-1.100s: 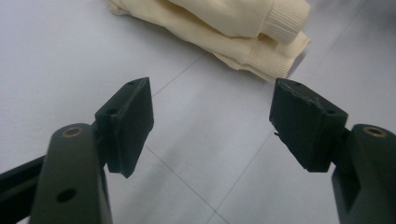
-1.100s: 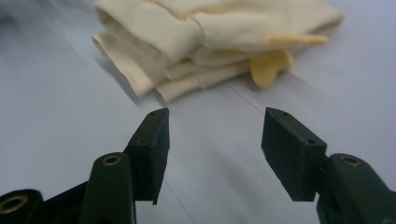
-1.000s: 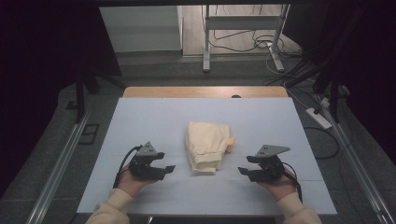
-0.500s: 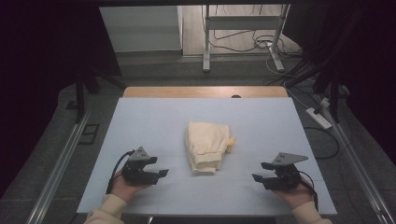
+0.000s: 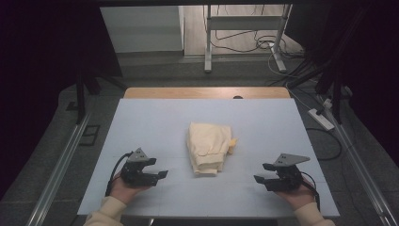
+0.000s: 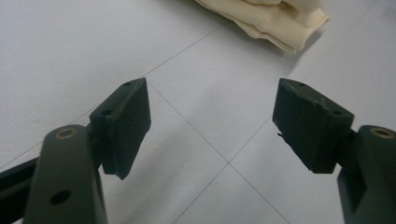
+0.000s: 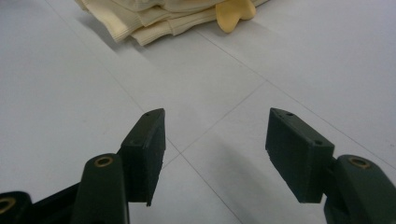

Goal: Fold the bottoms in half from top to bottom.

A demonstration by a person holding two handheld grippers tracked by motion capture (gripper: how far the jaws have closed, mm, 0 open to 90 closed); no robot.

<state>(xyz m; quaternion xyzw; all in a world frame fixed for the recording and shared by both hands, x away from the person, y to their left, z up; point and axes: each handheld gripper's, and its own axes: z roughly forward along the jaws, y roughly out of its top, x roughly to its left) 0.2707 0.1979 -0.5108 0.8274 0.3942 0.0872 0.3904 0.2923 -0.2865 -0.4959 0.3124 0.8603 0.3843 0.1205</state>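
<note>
The folded cream garment (image 5: 209, 148) is lying at the centre of the frame, unmoved. The left gripper (image 5: 157, 175) is sitting lower left, the right gripper (image 5: 263, 173) lower right, having drifted outward from the garment; both have jaws apart, holding nothing.

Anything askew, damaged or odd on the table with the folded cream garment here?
Little stands out. The folded cream garment sits slightly crooked to the table grid, and a small yellow piece pokes out from under one side. Both the left gripper and right gripper are open and empty.
</note>
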